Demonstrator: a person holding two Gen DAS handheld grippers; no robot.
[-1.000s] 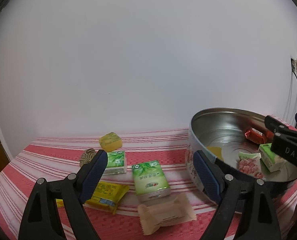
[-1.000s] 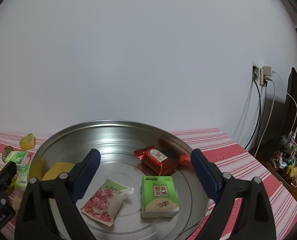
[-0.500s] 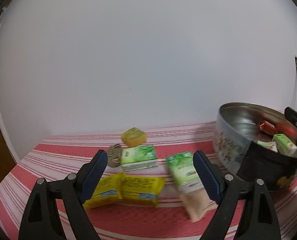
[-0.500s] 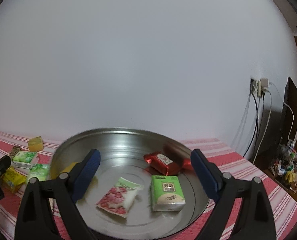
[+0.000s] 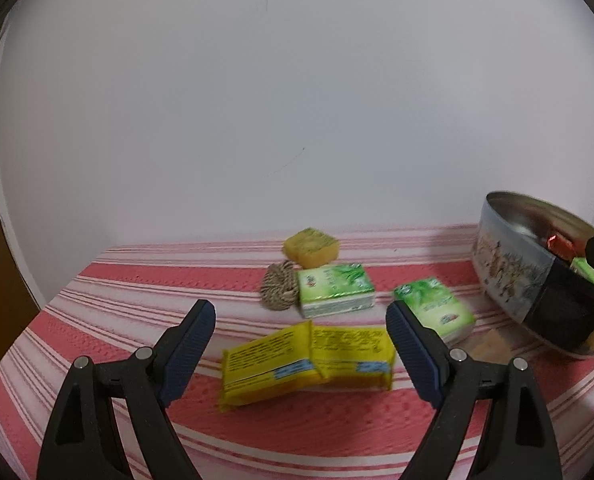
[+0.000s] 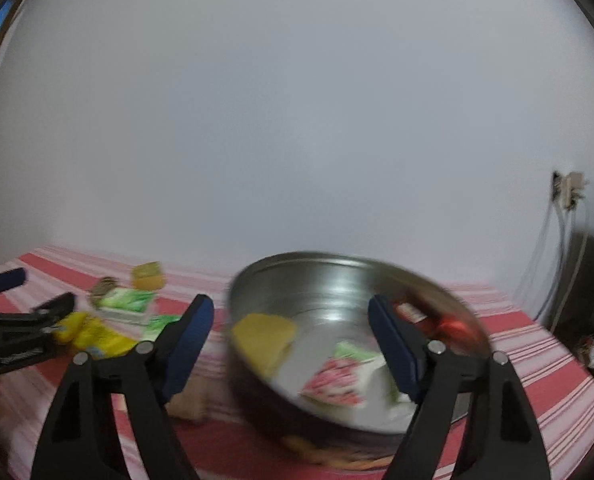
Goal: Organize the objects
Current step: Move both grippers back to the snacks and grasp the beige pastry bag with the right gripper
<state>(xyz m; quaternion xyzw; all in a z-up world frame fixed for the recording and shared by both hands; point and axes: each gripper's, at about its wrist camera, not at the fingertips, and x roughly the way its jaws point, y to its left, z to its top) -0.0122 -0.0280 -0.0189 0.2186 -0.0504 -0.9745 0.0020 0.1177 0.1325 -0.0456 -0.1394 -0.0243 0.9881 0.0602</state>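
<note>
- Two yellow packets (image 5: 309,360) lie side by side between the spread blue pads of the left gripper (image 5: 301,336), untouched by them; their small print is unreadable.
- The left wrist view alone shows clearly the twine ball (image 5: 277,292), yellow sponge (image 5: 312,244) and two green tissue packs (image 5: 337,294).
- The right wrist view, blurred, looks into the round metal tin (image 6: 337,276), where a pink-and-white snack packet (image 6: 337,376) lies.
- The right gripper (image 6: 291,336) has just been narrowing its jaws, which grasp nothing.

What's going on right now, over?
Left gripper open over yellow packets. Right gripper open, jaws just closing, at tin. Nothing blocking.
</note>
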